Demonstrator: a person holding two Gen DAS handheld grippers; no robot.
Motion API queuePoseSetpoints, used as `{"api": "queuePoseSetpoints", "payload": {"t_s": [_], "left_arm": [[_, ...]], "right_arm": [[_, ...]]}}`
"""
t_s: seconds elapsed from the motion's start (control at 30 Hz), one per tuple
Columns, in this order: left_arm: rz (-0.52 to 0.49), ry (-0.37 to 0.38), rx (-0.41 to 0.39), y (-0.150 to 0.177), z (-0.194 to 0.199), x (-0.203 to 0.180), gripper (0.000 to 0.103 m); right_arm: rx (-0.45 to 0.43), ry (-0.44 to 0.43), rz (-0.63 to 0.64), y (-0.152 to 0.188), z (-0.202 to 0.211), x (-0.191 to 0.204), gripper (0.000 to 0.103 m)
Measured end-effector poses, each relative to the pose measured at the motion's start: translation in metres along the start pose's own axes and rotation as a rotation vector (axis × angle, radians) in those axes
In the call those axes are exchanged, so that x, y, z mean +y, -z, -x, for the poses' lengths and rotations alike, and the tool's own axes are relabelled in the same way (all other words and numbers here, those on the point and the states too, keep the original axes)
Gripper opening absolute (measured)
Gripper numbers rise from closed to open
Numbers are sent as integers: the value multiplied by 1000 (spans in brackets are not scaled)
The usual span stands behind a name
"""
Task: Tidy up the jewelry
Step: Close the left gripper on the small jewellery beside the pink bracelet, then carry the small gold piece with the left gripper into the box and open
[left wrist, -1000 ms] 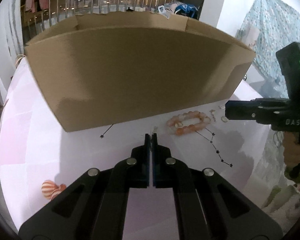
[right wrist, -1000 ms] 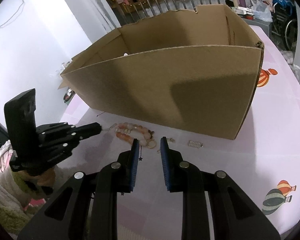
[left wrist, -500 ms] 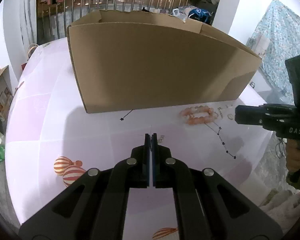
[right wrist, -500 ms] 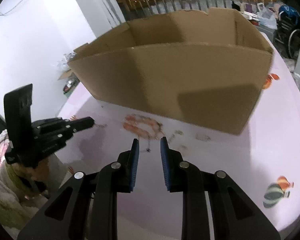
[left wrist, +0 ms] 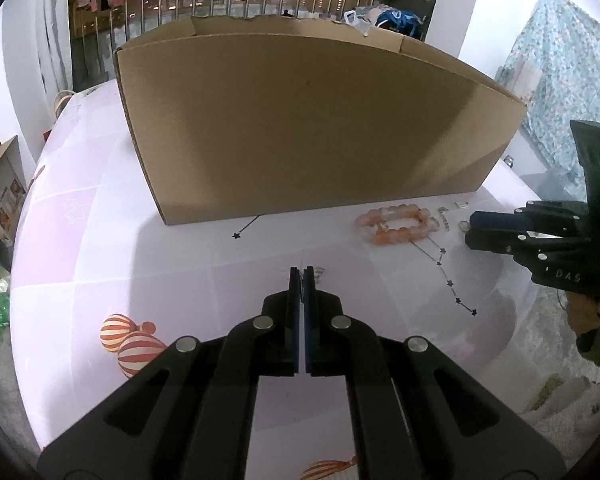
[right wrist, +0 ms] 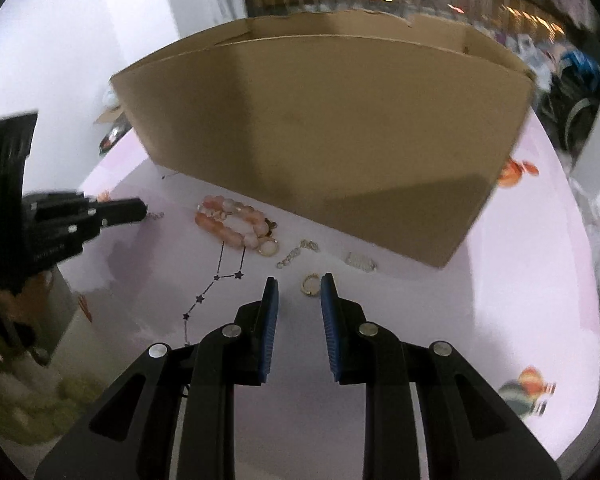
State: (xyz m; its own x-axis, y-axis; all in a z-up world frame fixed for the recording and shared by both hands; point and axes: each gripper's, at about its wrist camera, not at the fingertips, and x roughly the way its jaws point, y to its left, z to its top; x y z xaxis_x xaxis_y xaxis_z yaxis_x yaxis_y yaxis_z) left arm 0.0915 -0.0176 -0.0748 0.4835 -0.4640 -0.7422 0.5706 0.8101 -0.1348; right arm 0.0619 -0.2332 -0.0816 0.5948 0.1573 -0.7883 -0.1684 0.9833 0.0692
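We judge that we are at the picking step: the jewelry lies on the pale pink worktop (left wrist: 100,240), in front of the large brown cardboard box (left wrist: 308,128). The right hand-held gripper (right wrist: 299,284) hangs with its jaws apart and empty, a small gold ring (right wrist: 310,283) just before them. The left hand-held gripper (left wrist: 302,274) has its jaws together; whether they pinch something thin, we cannot tell. The peach bead bracelet (right wrist: 236,226) lies near the box wall. Next, the right jaws need to come down around the ring. On the right hand-held gripper's body we read "DAS".

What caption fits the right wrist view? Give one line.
Open right hand-held gripper poised over a small ring beside a pink bead bracelet and cardboard box.
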Motion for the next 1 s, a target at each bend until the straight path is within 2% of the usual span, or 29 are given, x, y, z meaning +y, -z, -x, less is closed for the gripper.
{"api": "queuePoseSetpoints", "payload": {"t_s": [0.27,0.5,0.6,0.8,1.0], "left_arm": [[-5,-8,9,0,-3,0,1],[6,-13,9,-1,-5,0,1],[6,-13,10,-2,-5,0,1],[5,-12,9,-2,-6,1,1],[7,-10,6,-2,-5,0,1]], "right_arm": [[29,-41,169,-6,-2,-4,22],[58,-96,176,-12,-7,-3,22],[46,-83,188,-11,-6,-1,21],[33,-63,153,-9,-6,0,11],[18,-46,127,-8,-9,4,11]]}}
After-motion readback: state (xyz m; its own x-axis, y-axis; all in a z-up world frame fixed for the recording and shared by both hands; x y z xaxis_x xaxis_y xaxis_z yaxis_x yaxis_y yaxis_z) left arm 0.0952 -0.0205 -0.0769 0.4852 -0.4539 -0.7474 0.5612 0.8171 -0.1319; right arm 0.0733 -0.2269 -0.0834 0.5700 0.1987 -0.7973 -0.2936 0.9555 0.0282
